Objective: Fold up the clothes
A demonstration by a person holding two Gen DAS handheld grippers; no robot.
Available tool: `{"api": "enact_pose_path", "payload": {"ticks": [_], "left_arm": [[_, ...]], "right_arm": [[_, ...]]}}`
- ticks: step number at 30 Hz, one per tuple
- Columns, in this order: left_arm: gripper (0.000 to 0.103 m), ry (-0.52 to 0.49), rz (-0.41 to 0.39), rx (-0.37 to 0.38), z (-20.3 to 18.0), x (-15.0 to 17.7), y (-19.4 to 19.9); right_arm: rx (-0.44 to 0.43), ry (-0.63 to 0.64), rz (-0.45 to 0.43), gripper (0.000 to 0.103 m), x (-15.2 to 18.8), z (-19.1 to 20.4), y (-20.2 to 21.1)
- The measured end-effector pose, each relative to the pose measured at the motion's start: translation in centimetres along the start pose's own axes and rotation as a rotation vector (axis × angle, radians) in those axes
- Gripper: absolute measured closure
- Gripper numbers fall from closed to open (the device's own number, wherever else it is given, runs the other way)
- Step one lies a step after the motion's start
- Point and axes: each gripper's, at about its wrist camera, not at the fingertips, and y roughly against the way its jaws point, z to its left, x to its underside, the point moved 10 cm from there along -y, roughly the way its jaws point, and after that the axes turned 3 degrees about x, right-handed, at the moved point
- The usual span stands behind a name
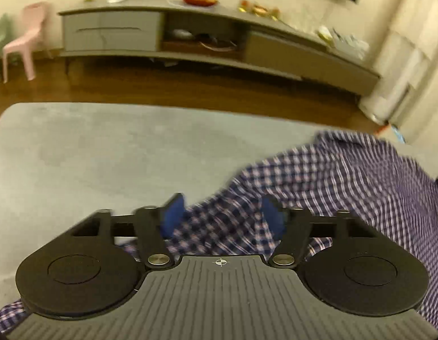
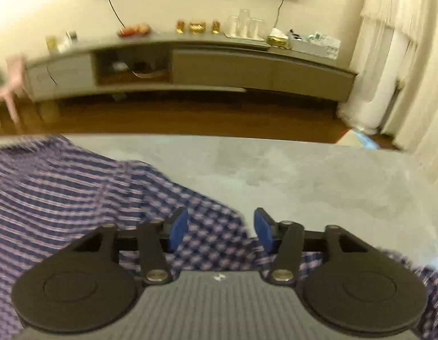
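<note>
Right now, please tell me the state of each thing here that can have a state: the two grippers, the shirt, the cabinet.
left gripper: open, checked cloth between its blue pads, not clamped.
right gripper: open, cloth below and between the pads, not clamped.
checked shirt: rumpled, unfolded, lying on the grey surface.
TV cabinet: drawers shut, middle shelf open.
pink chair: upright.

I see a grey matte table (image 1: pixel 105 153) carrying a blue-and-white checked shirt (image 1: pixel 346 175). The shirt lies rumpled, spreading right of my left tongs and left of my right tongs, bare surface beyond.
</note>
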Motion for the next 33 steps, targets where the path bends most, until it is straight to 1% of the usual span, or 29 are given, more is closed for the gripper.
{"api": "enact_pose_path", "payload": {"ticks": [1, 2, 3, 4, 6, 7, 9, 10, 12, 13, 14, 15, 16, 17, 18, 20, 21, 23, 24, 25, 26, 27, 29, 31, 32, 33], "left_arm": [[0.047, -0.007, 0.013, 0.007, -0.3, 0.2, -0.5], [0.053, -0.013, 0.024, 0.021, -0.8, 0.6, -0.8], [0.089, -0.027, 0.033, 0.017, -1.3, 0.8, -1.0], [0.103, -0.058, 0.034, -0.014, -1.8, 1.0, -1.2], [0.103, -0.121, 0.027, -0.077, -2.6, 1.0, -1.3], [0.103, -0.131, 0.018, -0.113, -2.4, 0.7, -1.4], [0.103, -0.118, 0.004, -0.176, -1.3, -0.2, -1.8], [0.103, -0.107, 0.001, -0.198, -0.8, -0.7, -2.0], [0.103, -0.105, -0.005, -0.240, 0.2, -1.8, -2.6], [0.103, -0.107, -0.007, -0.267, 0.7, -2.3, -2.9], [0.103, -0.109, -0.008, -0.297, 1.2, -2.6, -3.1], [0.103, -0.103, -0.014, -0.314, 1.5, -2.8, -3.1], [0.103, -0.096, -0.022, -0.330, 1.8, -3.0, -3.1], [0.103, -0.083, -0.031, -0.344, 2.0, -3.0, -2.8], [0.101, -0.069, -0.035, -0.347, 2.0, -2.8, -2.2], [0.098, -0.057, -0.058, -0.331, 1.3, -2.3, 0.3], [0.097, -0.076, -0.081, -0.300, 0.2, -1.5, 2.3], [0.090, -0.117, -0.113, -0.228, -2.2, 0.3, 6.2], [0.084, -0.134, -0.092, -0.176, -3.4, 2.1, 7.5], [0.084, -0.146, -0.054, -0.138, -4.3, 4.2, 8.5], [0.084, -0.158, -0.015, -0.100, -5.2, 6.4, 9.4], [0.084, -0.174, 0.022, -0.073, -6.0, 8.5, 10.3], [0.084, -0.217, 0.083, -0.067, -6.9, 12.7, 11.8], [0.084, -0.251, 0.129, -0.096, -7.0, 16.4, 13.4], [0.083, -0.261, 0.149, -0.113, -6.9, 18.1, 14.3], [0.080, -0.270, 0.151, -0.135, -6.8, 19.1, 15.3]], "right_arm": [[-0.034, -0.016, -0.004, 0.045, 0.3, 0.1, 0.8], [-0.055, -0.006, 0.002, 0.045, 0.4, 0.6, 1.2], [-0.071, 0.016, 0.005, 0.044, 0.6, 1.1, 1.6], [-0.084, 0.040, 0.007, 0.042, 0.7, 1.8, 1.9], [-0.107, 0.086, 0.003, 0.039, 0.1, 3.1, 1.9], [-0.116, 0.108, -0.002, 0.039, -0.3, 3.7, 1.7], [-0.126, 0.147, -0.010, 0.039, -1.2, 4.7, 1.5], [-0.139, 0.158, -0.001, 0.039, -1.4, 5.3, 0.8], [-0.136, 0.162, 0.037, 0.043, -1.5, 5.7, -0.9], [-0.112, 0.159, 0.048, 0.046, -1.6, 5.6, -1.8], [-0.086, 0.156, 0.057, 0.044, -1.7, 5.3, -2.6], [-0.070, 0.137, 0.046, 0.038, -2.0, 5.0, -3.1], [-0.051, 0.115, 0.037, 0.037, -2.2, 4.5, -3.4], [0.024, 0.107, 0.027, 0.040, -2.5, 3.6, -3.6], [0.081, 0.114, 0.020, 0.040, -2.6, 3.0, -3.4], [0.098, 0.131, 0.010, 0.043, -2.4, 2.5, -1.5], [0.068, 0.129, -0.008, 0.043, -2.1, 2.6, 0.3], [-0.072, 0.119, -0.023, 0.043, -0.4, 3.6, 4.4], [-0.145, 0.128, 0.005, 0.043, 1.3, 4.3, 6.0], [-0.196, 0.153, 0.050, 0.043, 3.3, 4.9, 7.0], [-0.198, 0.197, 0.092, 0.044, 5.5, 4.9, 7.6], [-0.193, 0.243, 0.133, 0.045, 7.7, 4.8, 8.1], [-0.144, 0.240, 0.114, 0.041, 9.4, 2.6, 9.4], [-0.031, 0.209, 0.122, 0.041, 10.1, -0.8, 10.5], [0.039, 0.202, 0.129, 0.043, 10.5, -2.2, 11.3], [0.111, 0.197, 0.137, 0.046, 10.9, -3.5, 12.2]]}}
